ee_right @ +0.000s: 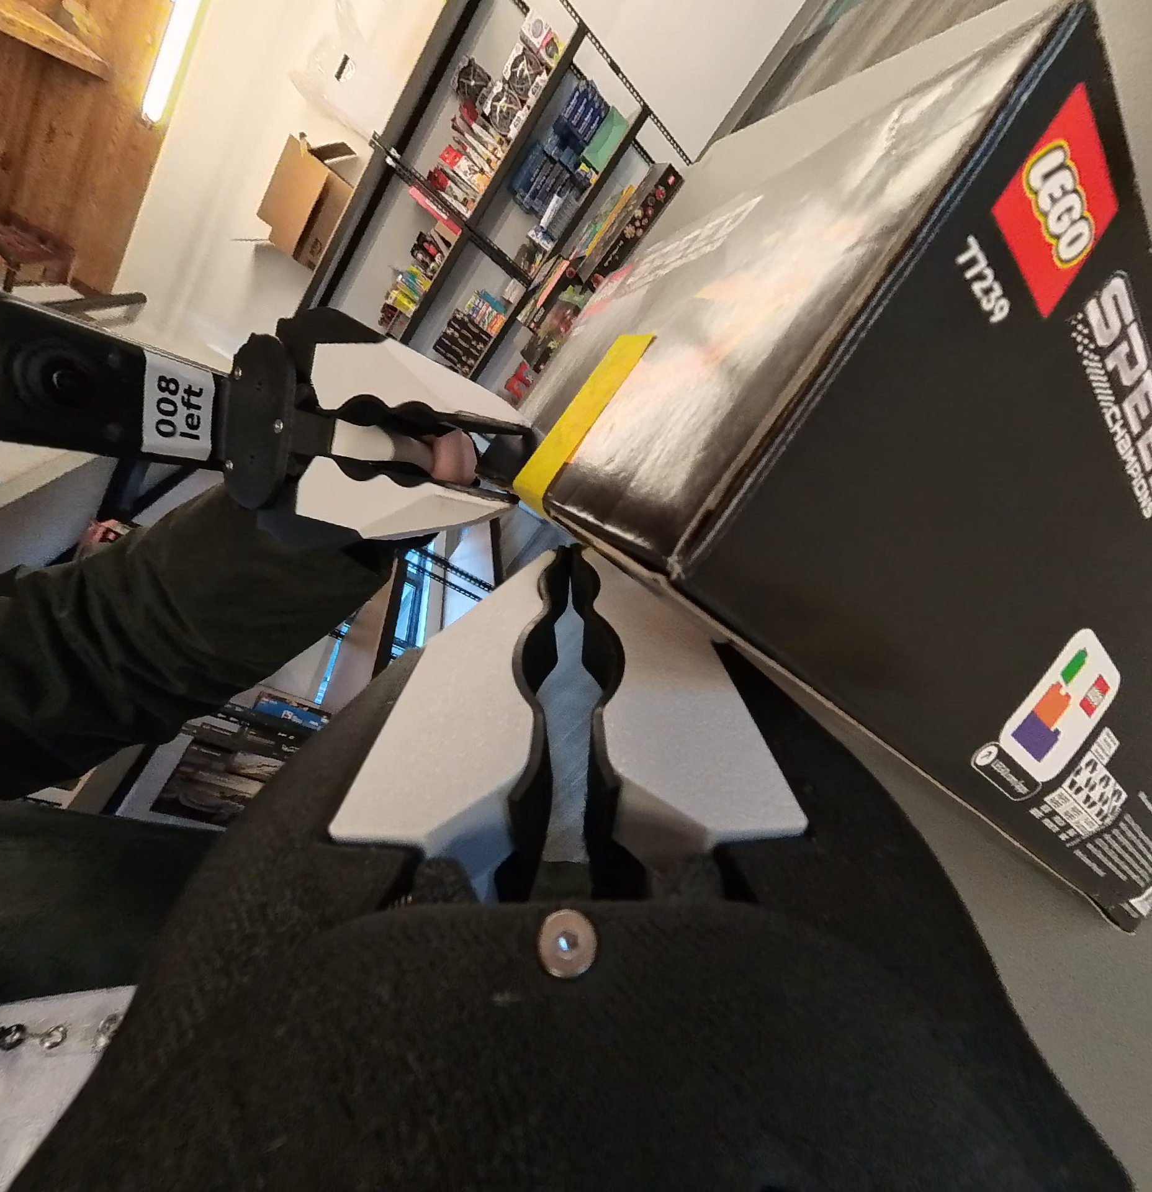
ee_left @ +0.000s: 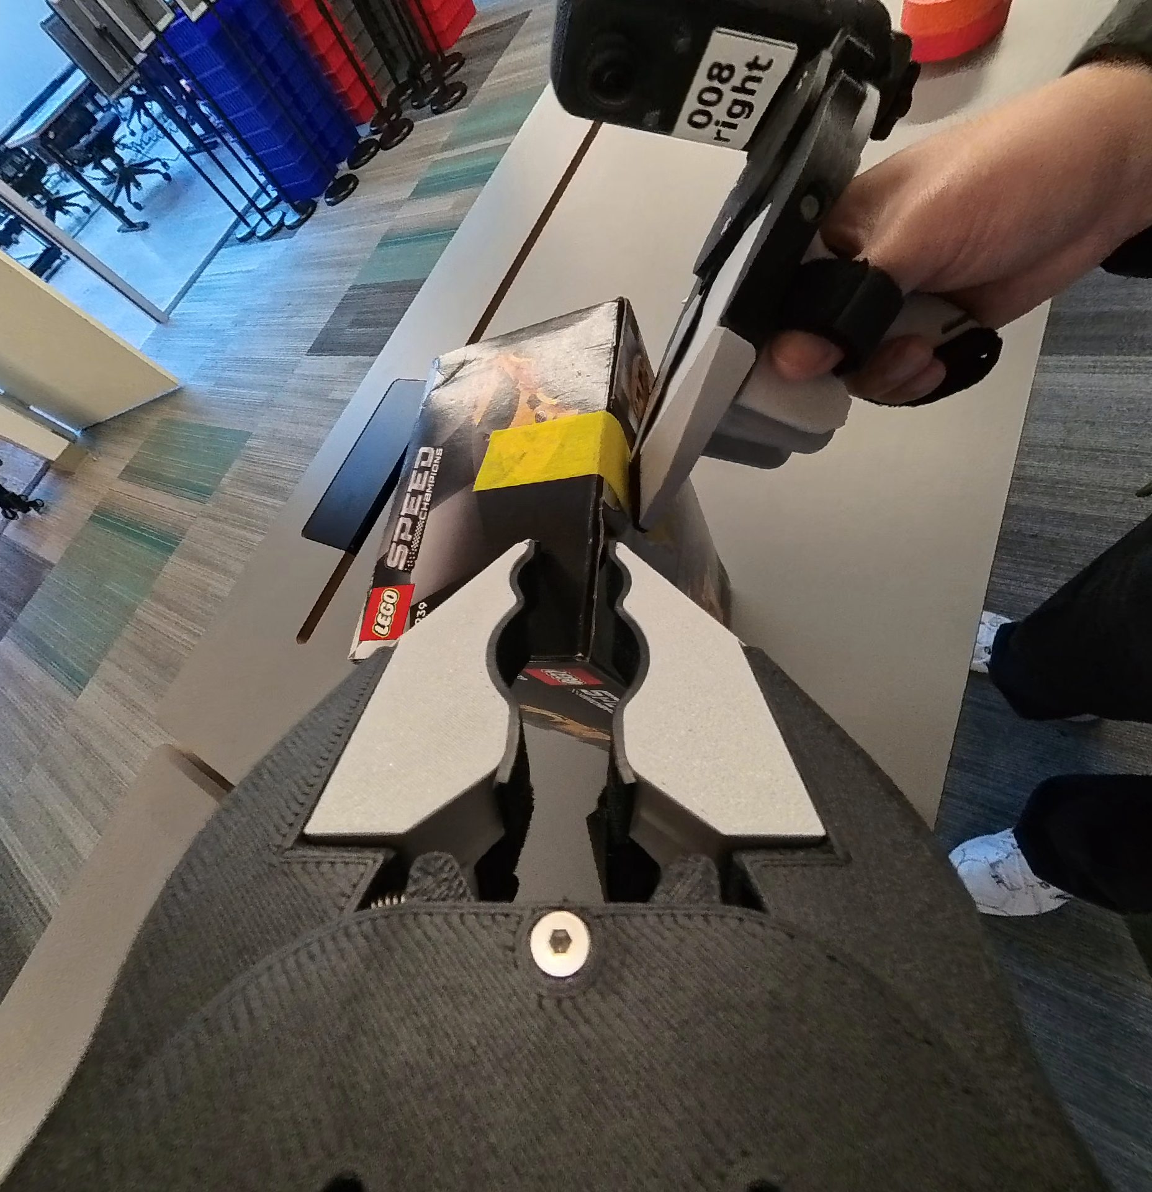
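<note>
Left wrist view: left tool [ee_left: 564,561] grips one box [ee_left: 535,413]; right tool [ee_right: 570,561] closed, empty

The box [ee_left: 528,413] is black with a red, yellow-lettered logo patch, white lettering and a blurred orange picture; a yellow tape [ee_left: 547,461] strip wraps one edge. Both tools, left [ee_left: 568,548] and right [ee_right: 570,555], have pale grey fingers on ribbed black bodies. The tabletop [ee_left: 818,567] is plain light grey. The carpet [ee_left: 173,451] shows grey, green and teal striped squares. Bins [ee_left: 289,84] are blue and red

Left gripper [ee_left: 570,555] clamped, right gripper [ee_right: 568,556] closed empty
</note>
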